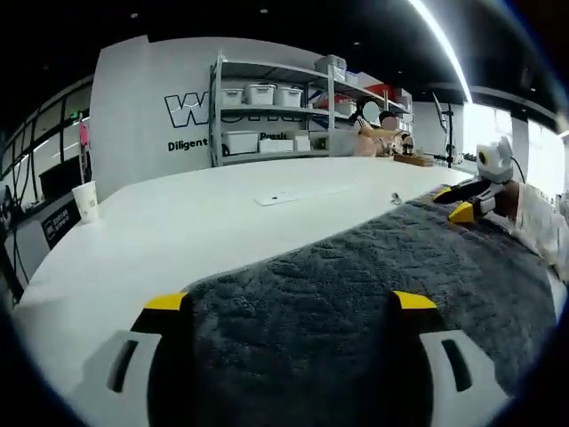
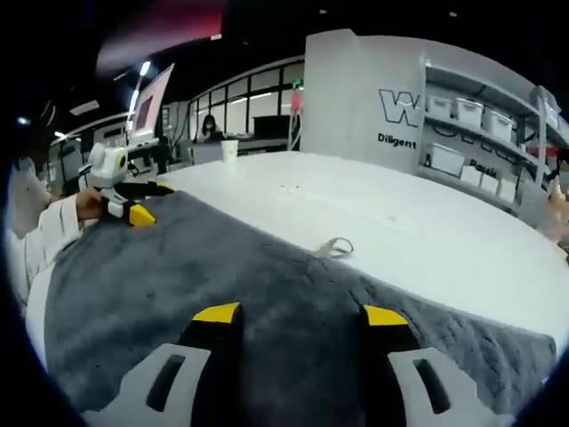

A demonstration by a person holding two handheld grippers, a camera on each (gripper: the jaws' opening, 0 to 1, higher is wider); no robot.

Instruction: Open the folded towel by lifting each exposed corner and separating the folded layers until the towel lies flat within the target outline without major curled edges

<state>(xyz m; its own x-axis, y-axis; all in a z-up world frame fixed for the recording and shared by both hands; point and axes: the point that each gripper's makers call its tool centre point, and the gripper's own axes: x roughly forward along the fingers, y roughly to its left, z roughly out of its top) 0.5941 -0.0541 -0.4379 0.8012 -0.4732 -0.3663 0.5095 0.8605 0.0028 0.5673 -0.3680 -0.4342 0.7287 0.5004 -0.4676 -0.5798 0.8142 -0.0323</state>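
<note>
We see a white table [image 1: 222,213] spanning the frame, a dark grey towel [image 1: 356,294] spread over its lower right. Our left gripper [image 1: 291,302] and right gripper [image 2: 300,314] hang over the towel, jaws spread apart, grasping nothing. A paper cup [image 1: 86,200] stands at mid left.

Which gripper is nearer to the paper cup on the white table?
Left. The paper cup stands just beyond the left gripper, on its left. From the right gripper, the cup is far across the table, past the left gripper.
</note>
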